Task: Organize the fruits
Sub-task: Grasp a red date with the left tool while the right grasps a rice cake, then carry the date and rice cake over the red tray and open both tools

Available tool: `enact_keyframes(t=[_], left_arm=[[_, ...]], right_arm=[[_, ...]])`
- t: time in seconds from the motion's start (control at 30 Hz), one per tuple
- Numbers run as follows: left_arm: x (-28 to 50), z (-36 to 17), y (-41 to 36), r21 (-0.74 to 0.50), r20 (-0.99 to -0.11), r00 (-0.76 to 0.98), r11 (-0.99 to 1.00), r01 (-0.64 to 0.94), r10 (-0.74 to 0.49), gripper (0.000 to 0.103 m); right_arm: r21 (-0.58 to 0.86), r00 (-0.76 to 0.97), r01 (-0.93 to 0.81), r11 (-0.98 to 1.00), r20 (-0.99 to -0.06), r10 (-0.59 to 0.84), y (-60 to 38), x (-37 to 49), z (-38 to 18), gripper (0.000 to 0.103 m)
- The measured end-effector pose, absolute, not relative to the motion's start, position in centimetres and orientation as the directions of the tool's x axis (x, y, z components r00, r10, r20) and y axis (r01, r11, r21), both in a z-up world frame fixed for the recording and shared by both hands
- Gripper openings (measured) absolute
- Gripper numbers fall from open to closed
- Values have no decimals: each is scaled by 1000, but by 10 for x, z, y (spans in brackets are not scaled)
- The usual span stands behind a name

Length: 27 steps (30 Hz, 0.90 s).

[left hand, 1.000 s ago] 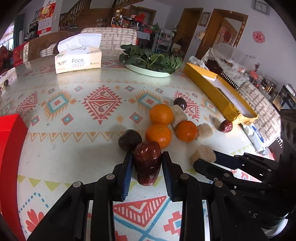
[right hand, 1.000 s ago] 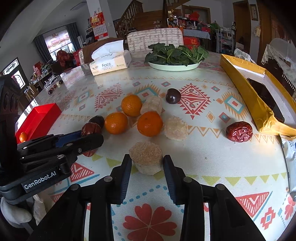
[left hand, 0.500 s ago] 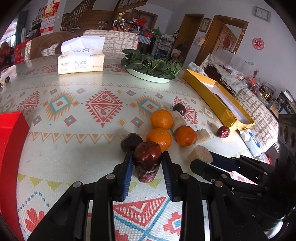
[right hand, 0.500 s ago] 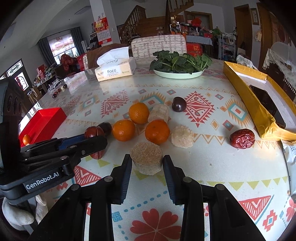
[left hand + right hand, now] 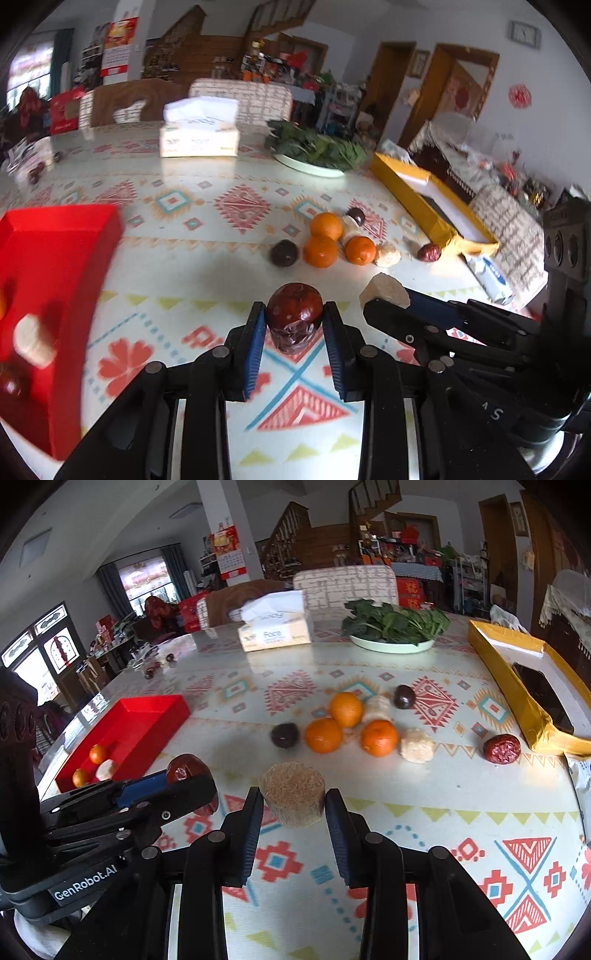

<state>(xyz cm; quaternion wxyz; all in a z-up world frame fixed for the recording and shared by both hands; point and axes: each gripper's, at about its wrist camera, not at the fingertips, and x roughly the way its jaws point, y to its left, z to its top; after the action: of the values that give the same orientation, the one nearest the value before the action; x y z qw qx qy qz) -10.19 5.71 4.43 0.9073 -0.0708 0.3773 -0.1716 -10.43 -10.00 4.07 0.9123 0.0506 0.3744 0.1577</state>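
Observation:
My left gripper [image 5: 294, 325] is shut on a dark red date [image 5: 293, 317], held above the patterned table. My right gripper [image 5: 293, 805] is shut on a tan round cake-like piece [image 5: 293, 792], also lifted; it shows in the left wrist view as the tan piece [image 5: 384, 290]. On the table lie three oranges [image 5: 323, 734], two dark plums [image 5: 284, 734], pale pieces [image 5: 415, 740] and another red date [image 5: 501, 748]. A red tray [image 5: 147, 716] at the left holds small oranges and a pale piece.
A yellow box [image 5: 517, 672] with a dark phone runs along the right edge. A plate of greens [image 5: 395, 627] and a tissue box [image 5: 275, 631] stand at the back. A white packet [image 5: 489, 273] lies by the yellow box. Chairs stand behind the table.
Both grippers have risen and pulled back and leftward from the fruit pile, each still holding its item. The red tray has come much further into view on the left.

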Motion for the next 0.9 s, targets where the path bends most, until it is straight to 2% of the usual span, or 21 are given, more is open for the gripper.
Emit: enact_keyframes(t=[0.13, 0.5, 0.73, 0.9], left_arm=[[-116, 48, 81, -306, -638, 678, 928, 212, -366, 30], [-131, 62, 161, -289, -613, 758, 956, 48, -224, 30], [-119, 74, 224, -246, -619, 778, 968, -58, -111, 30], [-98, 69, 256, -242, -648, 758, 964, -107, -78, 30]], right_arm=[[202, 664, -290, 935, -661, 349, -80, -112, 46, 38], [228, 616, -412, 882, -643, 455, -16, -112, 70, 38], [238, 552, -501, 832, -653, 519, 51, -91, 76, 38], [227, 507, -547, 805, -676, 535, 102, -72, 69, 38]])
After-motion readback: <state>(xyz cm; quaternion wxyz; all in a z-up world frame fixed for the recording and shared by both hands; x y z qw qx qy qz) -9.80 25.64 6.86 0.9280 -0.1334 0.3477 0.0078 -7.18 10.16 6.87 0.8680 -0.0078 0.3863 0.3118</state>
